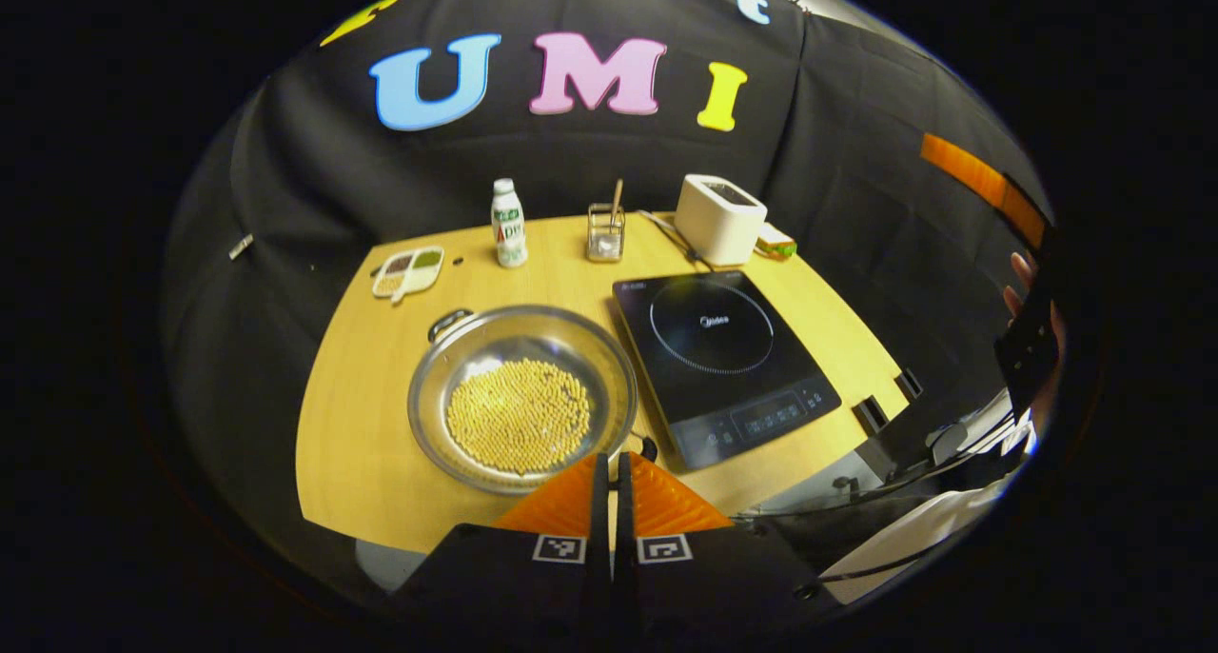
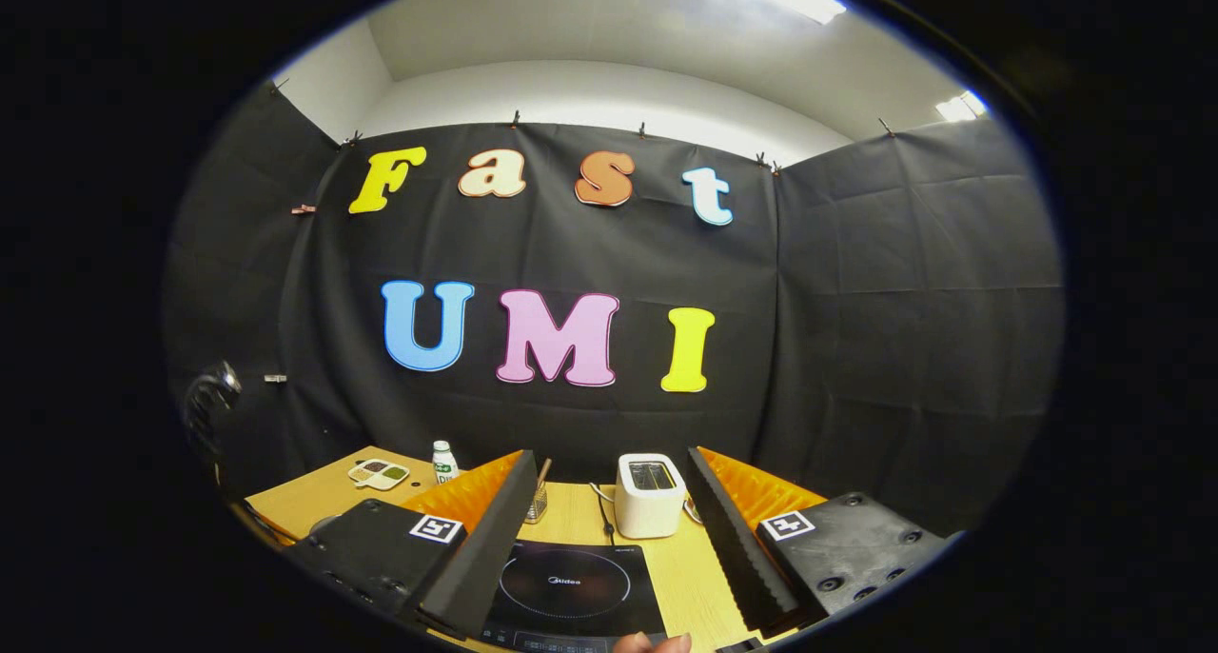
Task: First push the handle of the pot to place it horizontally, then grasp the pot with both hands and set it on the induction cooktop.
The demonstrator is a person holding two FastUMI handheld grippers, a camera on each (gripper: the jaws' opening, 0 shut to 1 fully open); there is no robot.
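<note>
The closed left gripper (image 1: 611,467) hangs just over the round steel pot of yellow beans (image 1: 521,398), handles lying diagonally; the open right gripper (image 2: 609,529) faces the black induction cooktop (image 2: 571,591).

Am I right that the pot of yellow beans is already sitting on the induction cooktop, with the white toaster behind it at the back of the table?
Not quite: the pot of yellow beans sits on the wooden table beside the induction cooktop, not on it, as the left gripper view shows. The white toaster does stand behind the cooktop at the back.
</note>
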